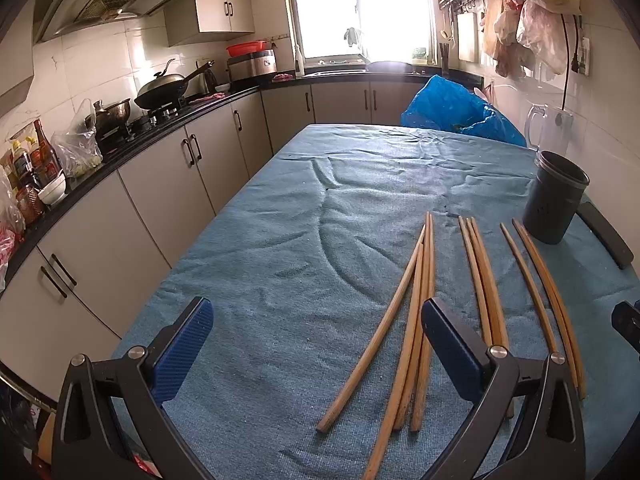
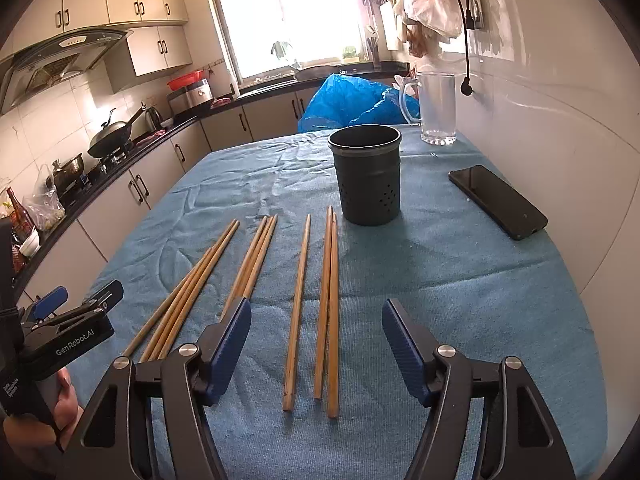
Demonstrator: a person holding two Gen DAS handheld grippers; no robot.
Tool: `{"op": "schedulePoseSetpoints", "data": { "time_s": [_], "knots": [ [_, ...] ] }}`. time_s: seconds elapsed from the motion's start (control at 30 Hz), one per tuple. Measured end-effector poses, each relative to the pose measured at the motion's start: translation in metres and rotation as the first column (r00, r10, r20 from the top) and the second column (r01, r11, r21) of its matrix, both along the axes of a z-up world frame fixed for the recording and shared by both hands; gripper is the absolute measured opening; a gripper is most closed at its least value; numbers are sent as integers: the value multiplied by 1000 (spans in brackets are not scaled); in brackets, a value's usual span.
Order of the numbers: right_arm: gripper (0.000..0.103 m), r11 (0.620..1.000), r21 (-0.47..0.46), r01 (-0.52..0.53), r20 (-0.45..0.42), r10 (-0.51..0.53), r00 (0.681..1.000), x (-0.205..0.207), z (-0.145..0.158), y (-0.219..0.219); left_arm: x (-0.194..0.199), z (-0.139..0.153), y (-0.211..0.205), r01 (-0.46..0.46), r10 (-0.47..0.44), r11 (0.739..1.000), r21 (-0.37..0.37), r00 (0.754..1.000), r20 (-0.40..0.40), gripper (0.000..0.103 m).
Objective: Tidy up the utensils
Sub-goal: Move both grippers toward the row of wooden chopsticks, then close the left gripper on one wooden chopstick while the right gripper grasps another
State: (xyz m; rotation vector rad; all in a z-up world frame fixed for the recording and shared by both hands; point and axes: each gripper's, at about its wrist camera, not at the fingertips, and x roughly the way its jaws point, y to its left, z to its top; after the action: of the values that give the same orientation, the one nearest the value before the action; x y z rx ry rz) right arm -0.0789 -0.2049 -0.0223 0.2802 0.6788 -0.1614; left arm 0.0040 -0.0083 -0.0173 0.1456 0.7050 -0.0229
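Ten chopsticks (image 2: 297, 312) lay loose on blue-clothed bench (image 2: 460, 300): four at left, three mid, three at right, tips toward one black holder (image 2: 366, 176). Holder looked empty; rim dark, uncertain. One phone (image 2: 497, 201), one clear jug (image 2: 438, 108) beyond.

Left tongs (image 1: 316, 340) wide open, empty, over left bundle. Right tongs (image 2: 316, 336) wide open, empty, straddling right three.

Risks, judged: sticks touching, so pinch could take two or scatter; round sticks could roll on wrinkled cloth; holder could tip if tip struck rim.
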Motion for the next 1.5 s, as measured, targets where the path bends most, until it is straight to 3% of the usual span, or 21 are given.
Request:
{"op": "schedulePoseSetpoints", "data": {
  "time_s": [0.3, 0.43, 0.57, 0.63, 0.77, 0.93, 1.17, 1.23, 1.4, 1.47, 1.5],
  "knots": [
    [69, 1000, 18, -19, -24, 20, 1000, 6, -4, -5, 4, -1, 3, 29, -29, 1000, -8, 1000, -4, 103],
    [62, 999, 5, -38, -34, 38, 999, 9, 1, -11, 12, 2, 14, 38, -38, 999, -6, 999, -5, 103],
    [46, 998, 43, -54, -56, 56, 997, 15, 2, -27, 28, 6, 26, 64, -65, 997, -33, 997, -40, 101],
    [38, 995, 74, -74, -74, 80, 994, 21, 3, -34, 36, 7, 28, 98, -103, 993, -60, 992, -77, 91],
    [29, 973, 196, -122, -98, 143, 985, 38, 2, -46, 59, 4, 17, 181, -203, 975, -132, 963, -179, 75],
    [28, 955, 246, -168, -105, 199, 974, 69, 7, -39, 93, -2, -10, 244, -290, 951, -191, 917, -273, 55],
    [28, 957, 233, -171, -168, 212, 963, 131, 7, -17, 158, -23, -47, 249, -331, 937, -246, 855, -398, 43],
    [28, 965, 214, -150, -180, 190, 965, 141, 7, -15, 170, -28, -53, 239, -317, 944, -228, 850, -420, 39],
    [29, 975, 183, -126, -197, 162, 967, 151, 9, -15, 180, -40, -77, 297, -363, 931, -214, 819, -444, 38],
    [29, 975, 186, -123, -213, 162, 963, 155, 5, -16, 182, -43, -87, 310, -357, 934, -176, 823, -442, 37],
    [29, 976, 181, -120, -220, 159, 963, 158, 4, -16, 184, -45, -89, 312, -353, 936, -165, 823, -445, 30]
  ]
}}
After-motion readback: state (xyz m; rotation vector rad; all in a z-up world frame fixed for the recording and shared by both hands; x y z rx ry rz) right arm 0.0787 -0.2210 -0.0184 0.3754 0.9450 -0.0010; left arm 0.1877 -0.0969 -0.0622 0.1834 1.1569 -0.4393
